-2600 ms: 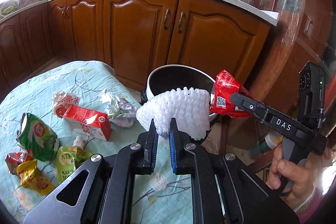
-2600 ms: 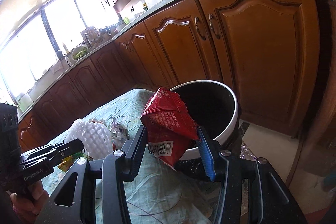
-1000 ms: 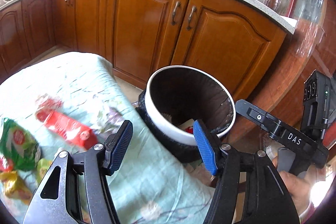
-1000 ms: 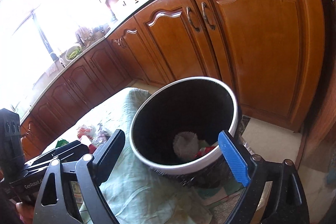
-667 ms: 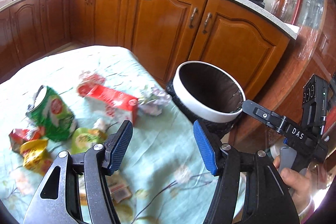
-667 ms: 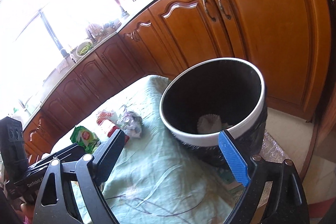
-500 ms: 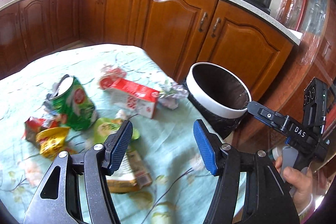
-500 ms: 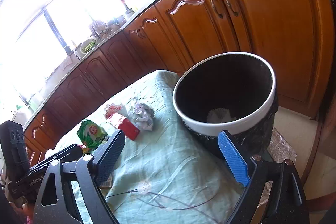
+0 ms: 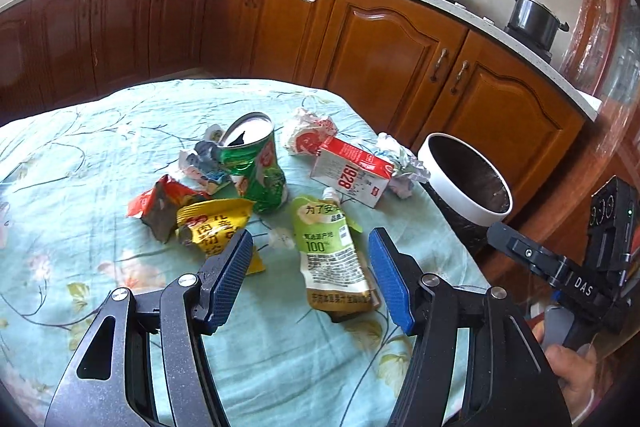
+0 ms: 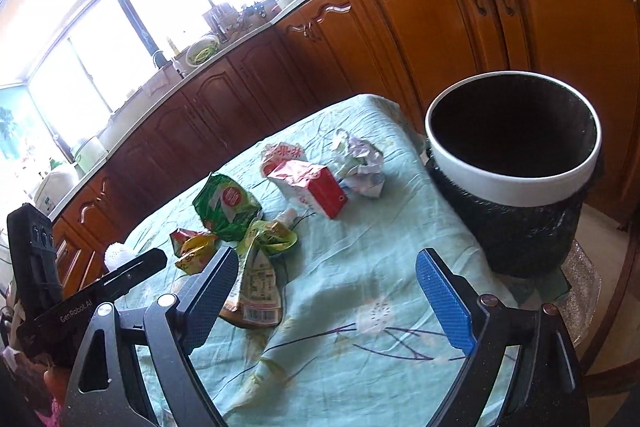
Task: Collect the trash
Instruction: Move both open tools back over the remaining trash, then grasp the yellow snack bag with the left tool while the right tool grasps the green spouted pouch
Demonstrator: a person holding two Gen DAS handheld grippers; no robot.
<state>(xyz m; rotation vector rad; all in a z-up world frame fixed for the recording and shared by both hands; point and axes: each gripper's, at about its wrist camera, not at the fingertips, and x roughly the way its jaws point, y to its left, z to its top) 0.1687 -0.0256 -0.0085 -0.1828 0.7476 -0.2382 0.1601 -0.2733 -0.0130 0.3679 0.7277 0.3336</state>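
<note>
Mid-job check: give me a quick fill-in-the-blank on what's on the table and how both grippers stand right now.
1. The left gripper and the right gripper are both ____.
2. The red carton lies on its ____.
3. The trash bin has a ____ rim.
4. The juice pouch nearest the left gripper is mostly ____ in colour.

Missing words: open; side; white; green

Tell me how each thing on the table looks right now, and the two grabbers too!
Left gripper: jaws open, holding nothing.
Right gripper: jaws open, holding nothing.
Trash bin: upright, open top.
Green can: dented, tilted.
Red carton: lying on its side.
Green pouch: lying flat.
Yellow wrapper: crumpled.
</note>
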